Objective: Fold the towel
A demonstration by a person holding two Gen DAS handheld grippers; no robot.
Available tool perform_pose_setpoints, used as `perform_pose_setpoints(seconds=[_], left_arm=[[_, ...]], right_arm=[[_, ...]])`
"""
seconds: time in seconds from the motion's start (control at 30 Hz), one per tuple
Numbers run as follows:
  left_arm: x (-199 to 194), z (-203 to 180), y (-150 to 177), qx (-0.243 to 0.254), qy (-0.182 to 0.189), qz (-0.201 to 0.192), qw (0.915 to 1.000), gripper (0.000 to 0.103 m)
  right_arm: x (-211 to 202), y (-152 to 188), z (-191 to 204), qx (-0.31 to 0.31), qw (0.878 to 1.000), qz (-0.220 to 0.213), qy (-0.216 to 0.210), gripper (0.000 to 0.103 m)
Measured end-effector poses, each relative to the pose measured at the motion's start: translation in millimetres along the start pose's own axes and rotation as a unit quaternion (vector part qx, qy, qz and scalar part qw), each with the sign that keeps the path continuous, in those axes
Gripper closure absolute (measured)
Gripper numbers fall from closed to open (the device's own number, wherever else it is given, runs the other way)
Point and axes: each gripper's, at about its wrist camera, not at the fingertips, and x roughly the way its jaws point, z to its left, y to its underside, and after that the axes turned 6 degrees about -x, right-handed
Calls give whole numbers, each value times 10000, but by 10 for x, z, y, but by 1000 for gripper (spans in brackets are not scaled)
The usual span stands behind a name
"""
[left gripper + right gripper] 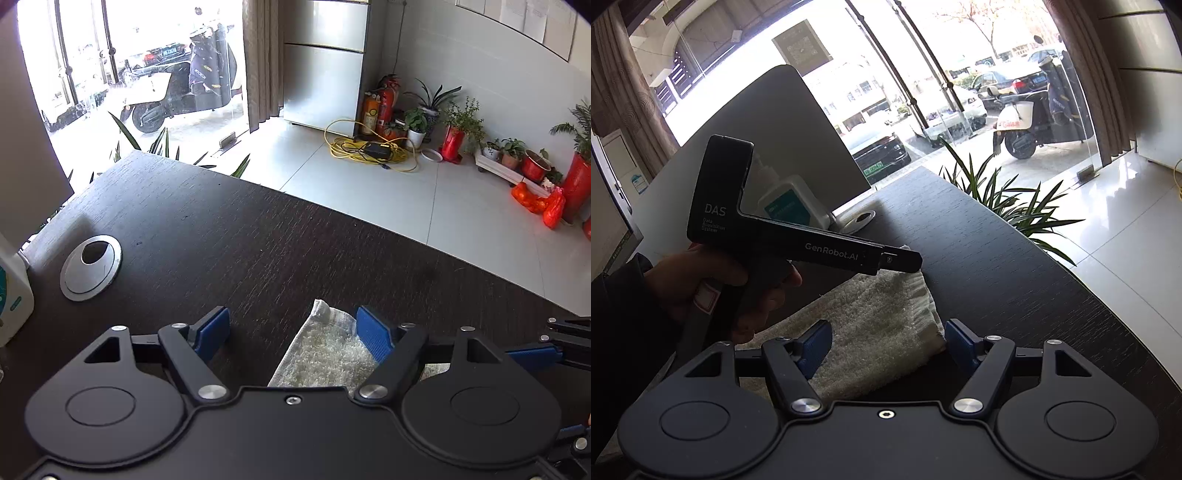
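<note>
Right wrist view shows the shaggy off-white towel (882,325) already doubled into a thick pad on the dark wood-grain desk (1015,266), its folded corner between the right gripper's (886,341) half-open jaws, not visibly pinched. Left gripper (293,328) hangs wide over the towel's far corner; another fold probably remains.

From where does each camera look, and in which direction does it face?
Left wrist: sits on the left gripper, looks down at the dark desk and towel; its own open fingers show.
Right wrist: sits on the right gripper, faces the windows over the towel; a hand holding the left gripper shows.
Shared: towel, desk, white bottle, scooter outside.
</note>
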Motion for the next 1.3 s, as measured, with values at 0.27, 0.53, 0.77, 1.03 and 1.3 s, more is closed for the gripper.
perform_pose_setpoints(seconds=[0.27, 0.53, 0.77, 1.03, 1.3], left_arm=[[-40, -140, -35, 364, 119, -65, 9992, 70], [-13, -35, -49, 32, 322, -51, 9995, 87], [-2, 16, -82, -32, 248, -106, 9996, 91], [-51, -12, -73, -193, 185, -432, 9987, 94], [-577, 234, -30, -803, 462, -968, 9910, 95]], right_arm=[[-11, -4, -95, 316, 9994, -30, -113, 44], [46, 38, -111, 361, 9990, 142, -239, 80], [47, 40, -96, 320, 9992, 135, -190, 83], [2, 49, 112, -473, 9987, -97, 181, 83], [-101, -57, 575, -1419, 9885, -498, 164, 83]])
